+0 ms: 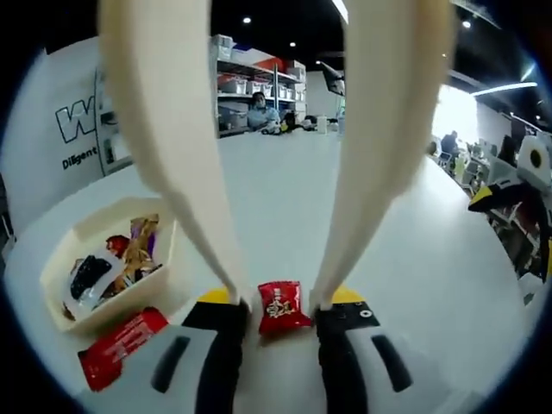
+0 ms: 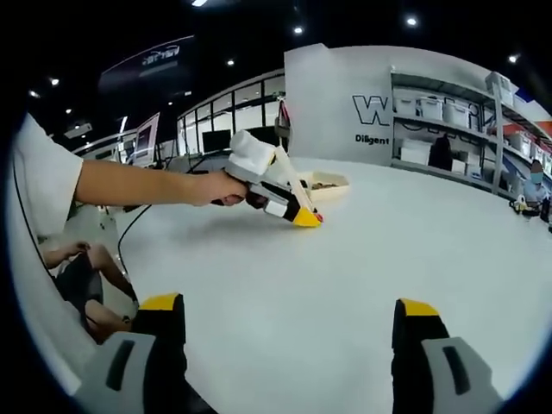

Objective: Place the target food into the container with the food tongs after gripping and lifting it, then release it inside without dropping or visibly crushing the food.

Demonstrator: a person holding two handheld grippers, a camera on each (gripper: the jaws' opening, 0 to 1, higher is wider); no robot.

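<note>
Wide open white table (image 2: 362, 259) ahead of the right gripper (image 2: 289, 323), jaws parted. Near the table's edge, though, the container (image 1: 108, 259) (already packed with snacks) sits just beside a red packet (image 1: 121, 347), with the tongs' arms (image 1: 185, 155) crowding another packet (image 1: 280, 306).

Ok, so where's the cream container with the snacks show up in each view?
Left gripper view: the cream container sits lower left, left of the tongs, holding several snack packets.
Right gripper view: it lies upper centre, small and far, just past the left gripper in the person's hand.
Shared landmark: the white wall panel with dark lettering behind the table.
</note>
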